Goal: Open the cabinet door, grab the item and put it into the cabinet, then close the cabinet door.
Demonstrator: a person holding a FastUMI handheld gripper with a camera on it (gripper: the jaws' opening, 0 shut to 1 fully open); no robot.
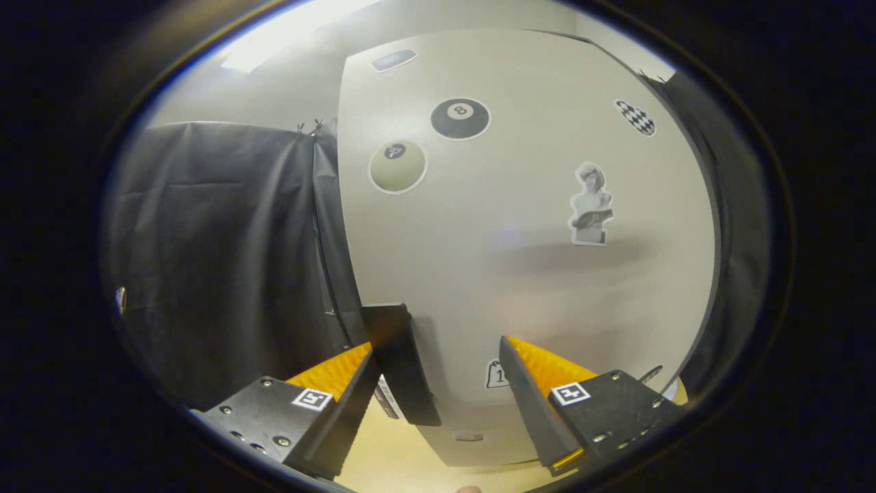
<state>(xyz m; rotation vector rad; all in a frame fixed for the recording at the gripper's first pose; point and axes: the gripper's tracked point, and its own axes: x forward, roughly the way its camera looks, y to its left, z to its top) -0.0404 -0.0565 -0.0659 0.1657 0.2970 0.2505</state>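
The fingers (438, 383) stand apart, straddling the dark handle (400, 363) at the edge of the cabinet door (520, 274). The door looks a stiff, smooth, light panel; that rigid handle seems the surest hold.

One cabinet door (520, 274) stands just ahead of the fingers, carrying one black handle (400, 363) between them. Six stickers dot it: two billiard balls (460, 118), one bust (590, 204), three others.

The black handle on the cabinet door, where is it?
In the gripper view, the black handle sits on the door's left edge, low down, between the gripper's open fingers and close to the left one.
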